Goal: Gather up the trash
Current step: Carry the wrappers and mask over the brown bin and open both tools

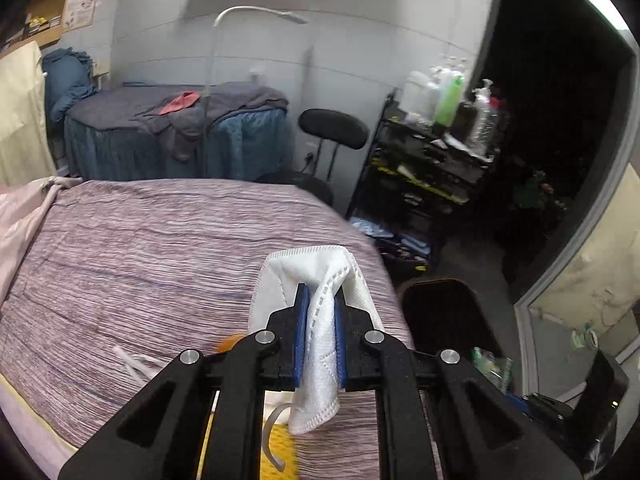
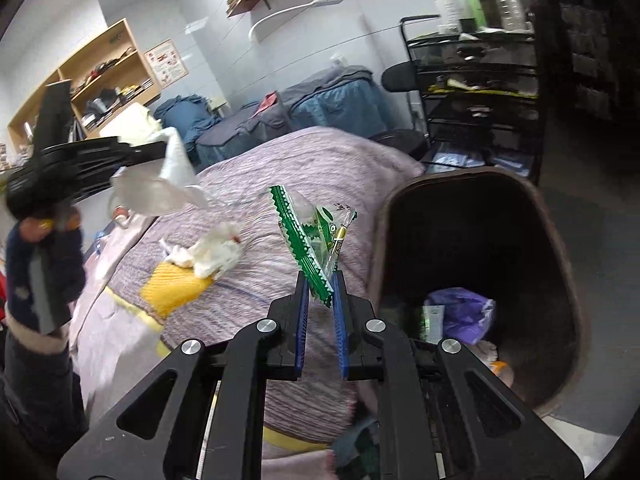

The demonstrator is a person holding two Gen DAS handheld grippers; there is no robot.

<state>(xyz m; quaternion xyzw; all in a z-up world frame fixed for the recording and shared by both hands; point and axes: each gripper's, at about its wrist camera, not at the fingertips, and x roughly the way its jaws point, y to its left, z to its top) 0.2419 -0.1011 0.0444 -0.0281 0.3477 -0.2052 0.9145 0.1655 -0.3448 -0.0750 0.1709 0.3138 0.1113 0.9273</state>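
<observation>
My left gripper is shut on a white face mask, which hangs above the purple striped bed cover. The right wrist view shows that same gripper at the upper left with the mask dangling from it. My right gripper is shut on a green and clear snack wrapper, just left of the dark trash bin. A crumpled white tissue lies on a yellow cloth on the bed.
The bin holds a purple bag and other scraps. A black wire cart with bottles stands behind it, beside a black chair. A second covered bed sits against the far wall. A person's gloved hand holds the left gripper.
</observation>
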